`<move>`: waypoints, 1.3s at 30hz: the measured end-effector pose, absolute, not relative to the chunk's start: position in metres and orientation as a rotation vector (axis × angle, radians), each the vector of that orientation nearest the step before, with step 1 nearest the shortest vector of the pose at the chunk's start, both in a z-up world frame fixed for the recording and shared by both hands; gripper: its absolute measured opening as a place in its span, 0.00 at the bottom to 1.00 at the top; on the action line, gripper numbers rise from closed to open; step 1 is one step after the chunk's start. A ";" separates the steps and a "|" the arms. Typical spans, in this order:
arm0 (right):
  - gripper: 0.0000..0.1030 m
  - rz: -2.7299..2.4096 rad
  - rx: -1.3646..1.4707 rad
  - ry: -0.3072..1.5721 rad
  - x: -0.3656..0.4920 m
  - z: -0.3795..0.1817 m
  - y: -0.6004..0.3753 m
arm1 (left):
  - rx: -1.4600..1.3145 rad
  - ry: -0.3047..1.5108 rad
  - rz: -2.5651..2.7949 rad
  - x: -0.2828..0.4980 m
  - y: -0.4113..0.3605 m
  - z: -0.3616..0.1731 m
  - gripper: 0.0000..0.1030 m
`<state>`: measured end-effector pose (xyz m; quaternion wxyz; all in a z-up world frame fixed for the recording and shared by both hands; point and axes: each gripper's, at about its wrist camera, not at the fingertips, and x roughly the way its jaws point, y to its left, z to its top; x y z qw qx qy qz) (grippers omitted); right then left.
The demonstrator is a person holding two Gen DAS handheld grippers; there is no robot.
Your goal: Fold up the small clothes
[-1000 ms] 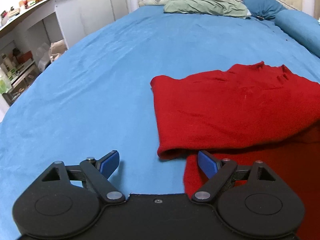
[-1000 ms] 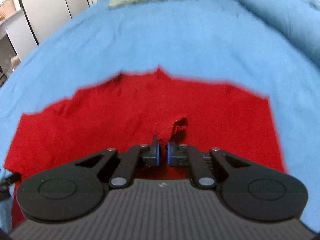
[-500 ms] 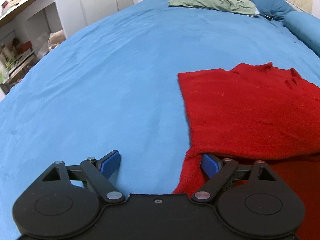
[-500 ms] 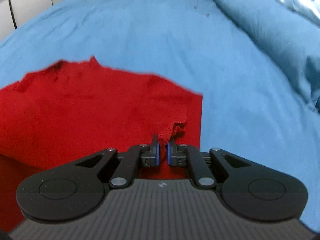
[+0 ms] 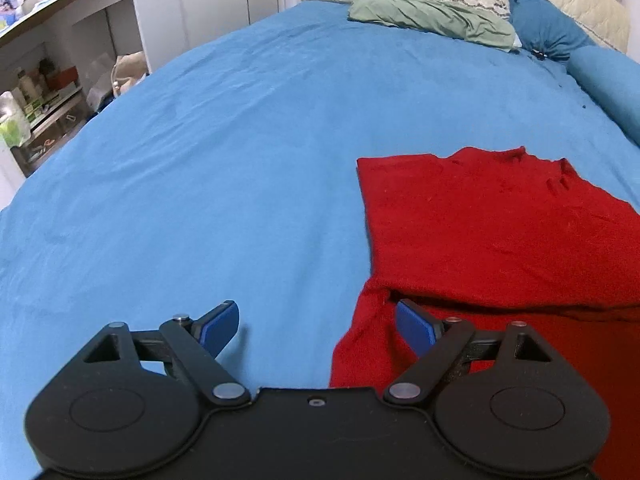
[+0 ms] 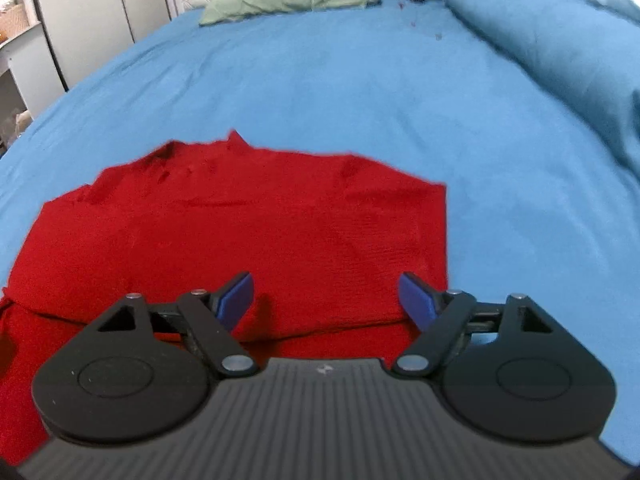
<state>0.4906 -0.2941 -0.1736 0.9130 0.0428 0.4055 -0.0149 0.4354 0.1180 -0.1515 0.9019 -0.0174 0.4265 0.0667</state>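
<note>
A red knit garment [image 5: 480, 232] lies on the blue bed sheet [image 5: 224, 168], its far part folded over the near part. It also shows in the right wrist view [image 6: 256, 240]. My left gripper [image 5: 316, 326] is open and empty at the garment's near left corner, its right pad [image 5: 414, 326] against the fold's edge. My right gripper [image 6: 326, 300] is open and empty above the garment's near right part.
A green pillow [image 5: 428, 20] and a dark blue pillow [image 5: 544, 24] lie at the bed's head. A rolled blue duvet [image 6: 552, 52] runs along the right side. White shelves with clutter [image 5: 48, 80] stand left of the bed.
My right gripper opened and let go of the red fabric it was pinching. The folded flap now lies flat. My left gripper stayed open and shifted left along the fold.
</note>
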 end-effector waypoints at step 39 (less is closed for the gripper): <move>0.98 -0.146 0.136 0.886 0.128 -0.115 -0.311 | -0.063 0.959 -0.065 0.164 0.122 -0.127 0.65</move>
